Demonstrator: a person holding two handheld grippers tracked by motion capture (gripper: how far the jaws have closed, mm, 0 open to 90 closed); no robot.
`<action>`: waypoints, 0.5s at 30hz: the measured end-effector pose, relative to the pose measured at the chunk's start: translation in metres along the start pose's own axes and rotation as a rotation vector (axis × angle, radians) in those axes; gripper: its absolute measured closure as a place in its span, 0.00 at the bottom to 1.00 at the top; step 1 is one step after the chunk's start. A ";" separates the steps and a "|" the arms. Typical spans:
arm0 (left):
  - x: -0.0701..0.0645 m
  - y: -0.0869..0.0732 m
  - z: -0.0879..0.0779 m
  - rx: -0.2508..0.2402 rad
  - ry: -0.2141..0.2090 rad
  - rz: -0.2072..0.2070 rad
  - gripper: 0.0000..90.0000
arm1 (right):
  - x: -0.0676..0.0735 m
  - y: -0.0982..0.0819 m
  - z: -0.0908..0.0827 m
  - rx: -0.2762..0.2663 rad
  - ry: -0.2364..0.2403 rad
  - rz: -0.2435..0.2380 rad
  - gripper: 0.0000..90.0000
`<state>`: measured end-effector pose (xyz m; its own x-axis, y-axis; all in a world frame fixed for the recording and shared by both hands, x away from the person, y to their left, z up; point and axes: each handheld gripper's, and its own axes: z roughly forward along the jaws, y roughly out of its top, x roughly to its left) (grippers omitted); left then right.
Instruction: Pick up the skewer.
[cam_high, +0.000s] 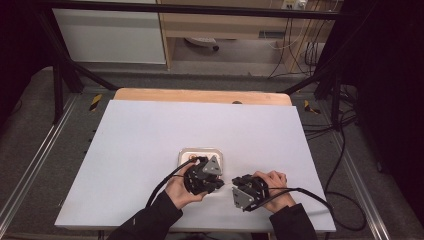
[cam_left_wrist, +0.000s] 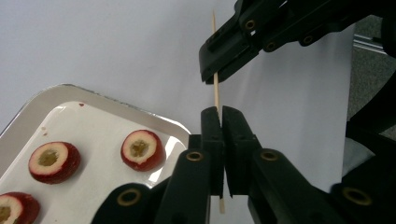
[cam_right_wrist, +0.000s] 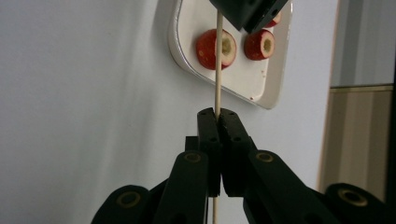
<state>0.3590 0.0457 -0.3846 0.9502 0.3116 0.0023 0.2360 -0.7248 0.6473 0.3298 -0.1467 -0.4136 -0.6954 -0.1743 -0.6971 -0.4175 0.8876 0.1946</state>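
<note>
Left gripper view looks along the left tongs (cam_left_wrist: 220, 112), whose two black jaws stand pressed together on a thin wooden skewer (cam_left_wrist: 216, 95). The skewer runs up from between those jaws to the right tongs (cam_left_wrist: 215, 77), which clamp it a little higher along its length; a short end pokes out beyond them, and another end shows below the left jaws.

Right gripper view gives the mirror of this: the right tongs (cam_right_wrist: 218, 112) are closed tight on the skewer (cam_right_wrist: 218, 70), and the stick leads straight on to the left tongs (cam_right_wrist: 243, 16) at the top edge. Both pairs therefore grip the same skewer, one at each part of it, with a bare stretch of wood between them.

High view shows the two hands close together at the near middle of the pale surface (cam_high: 150, 140), the left gripper (cam_high: 202, 175) just in front of a small white tray (cam_high: 186, 152) and the right gripper (cam_high: 245, 190) beside it, nearer the person.

The tray (cam_left_wrist: 93, 98) holds red fruit pieces (cam_left_wrist: 142, 149) with pale cut faces and hollowed centres; three are visible in the left gripper view, lying apart from one another on the tray's floor. The skewer is held above the surface just beside the tray, touching no fruit.
</note>
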 end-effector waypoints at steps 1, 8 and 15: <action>0.001 0.001 0.000 0.015 -0.006 -0.015 0.84 | 0.000 0.000 -0.001 0.012 -0.010 -0.010 0.99; 0.008 0.005 0.002 0.128 -0.024 -0.052 0.74 | -0.003 0.010 0.001 0.091 -0.033 -0.127 0.99; 0.013 0.012 0.013 0.217 -0.060 -0.091 0.88 | -0.004 0.023 0.005 0.131 -0.038 -0.215 0.99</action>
<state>0.3769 0.0332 -0.3864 0.9320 0.3490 -0.0980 0.3531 -0.8125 0.4638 0.3262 -0.1231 -0.4097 -0.5753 -0.3511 -0.7387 -0.4722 0.8800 -0.0505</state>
